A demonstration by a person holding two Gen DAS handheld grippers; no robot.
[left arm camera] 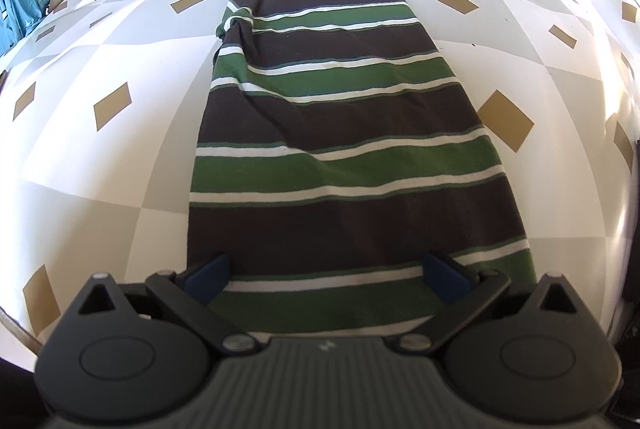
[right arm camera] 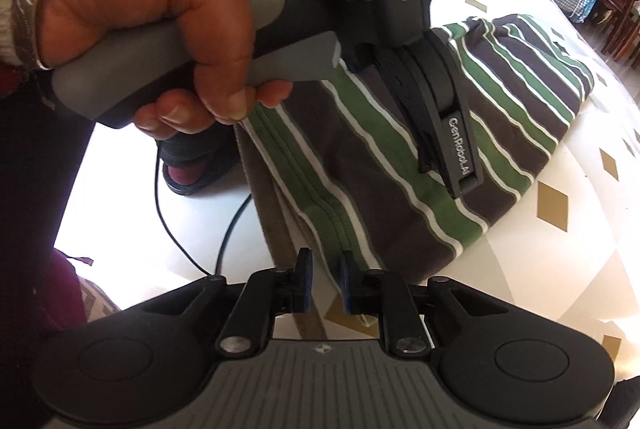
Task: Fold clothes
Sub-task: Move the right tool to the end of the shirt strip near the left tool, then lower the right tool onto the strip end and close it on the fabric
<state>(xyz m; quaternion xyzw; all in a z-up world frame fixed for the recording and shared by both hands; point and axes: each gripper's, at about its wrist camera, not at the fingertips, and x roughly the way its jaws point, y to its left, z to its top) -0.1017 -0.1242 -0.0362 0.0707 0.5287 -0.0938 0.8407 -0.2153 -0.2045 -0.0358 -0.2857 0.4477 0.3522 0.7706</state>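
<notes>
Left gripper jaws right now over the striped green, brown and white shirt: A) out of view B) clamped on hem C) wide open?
C: the left gripper has its blue pads spread far apart over the near end of the striped green, brown and white shirt.

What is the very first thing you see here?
A long striped shirt, green, dark brown and white, lies folded into a narrow strip down the middle of the diamond-patterned cloth. The open left gripper sits at its near end. In the right wrist view, a hand grasps that gripper's handle.
</notes>
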